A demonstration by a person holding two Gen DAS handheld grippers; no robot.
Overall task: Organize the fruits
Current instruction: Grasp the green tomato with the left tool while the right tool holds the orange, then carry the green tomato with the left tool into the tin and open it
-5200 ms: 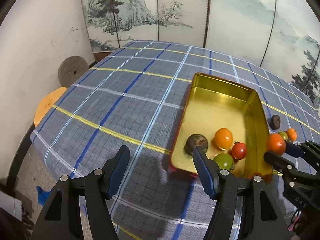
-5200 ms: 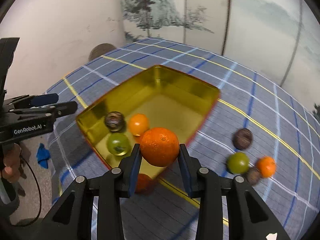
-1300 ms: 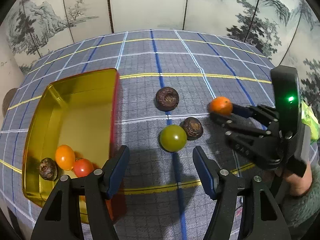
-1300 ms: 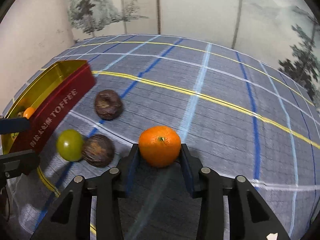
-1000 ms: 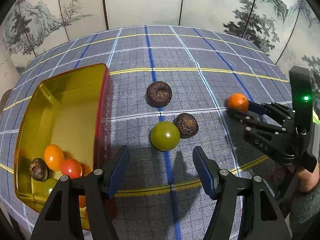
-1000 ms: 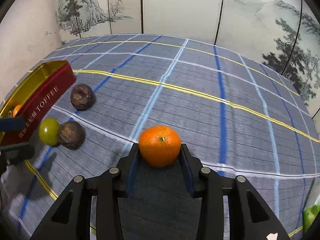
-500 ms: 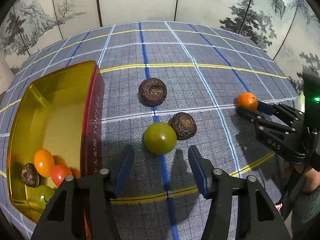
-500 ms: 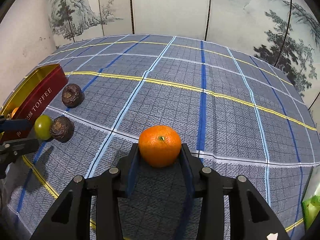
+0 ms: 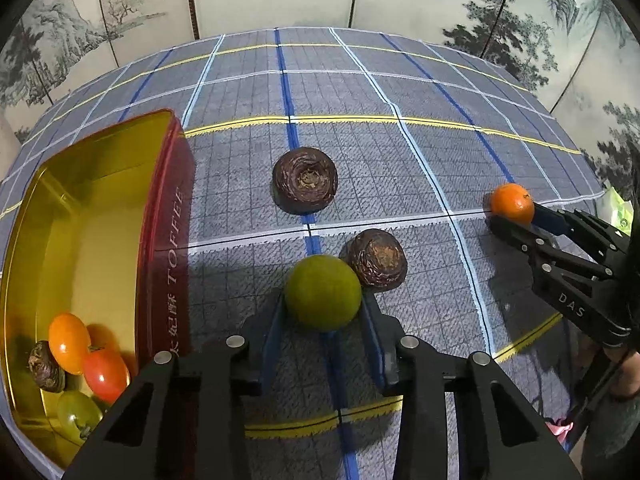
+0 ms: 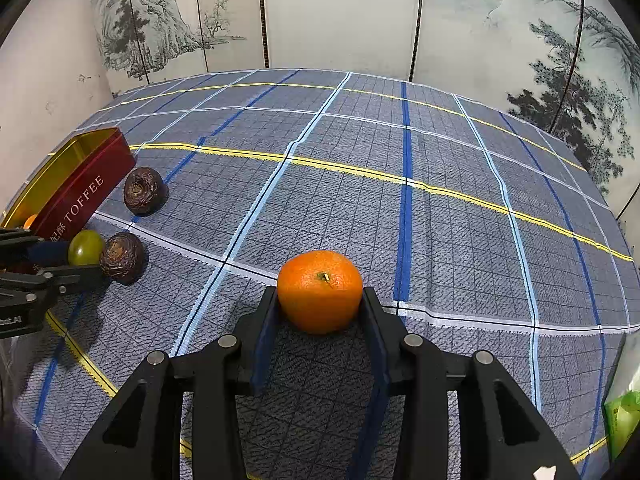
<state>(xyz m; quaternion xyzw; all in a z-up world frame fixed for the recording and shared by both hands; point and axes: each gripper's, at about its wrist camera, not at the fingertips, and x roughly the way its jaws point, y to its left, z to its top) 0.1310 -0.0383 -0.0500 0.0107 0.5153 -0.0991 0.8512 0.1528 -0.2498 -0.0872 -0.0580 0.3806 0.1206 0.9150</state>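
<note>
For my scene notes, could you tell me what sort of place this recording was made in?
Probably a staged indoor tabletop set rather than a real kitchen: a table under a blue plaid tablecloth, ringed closely by a folding screen painted with ink landscapes, with a gold toffee tin for fruit.

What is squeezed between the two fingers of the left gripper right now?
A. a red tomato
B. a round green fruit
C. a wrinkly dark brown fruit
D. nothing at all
B. In the left wrist view the left gripper has both blue pads pressed on the sides of the round green fruit; the wrinkly brown fruit only touches it from behind, outside the fingers.
</note>
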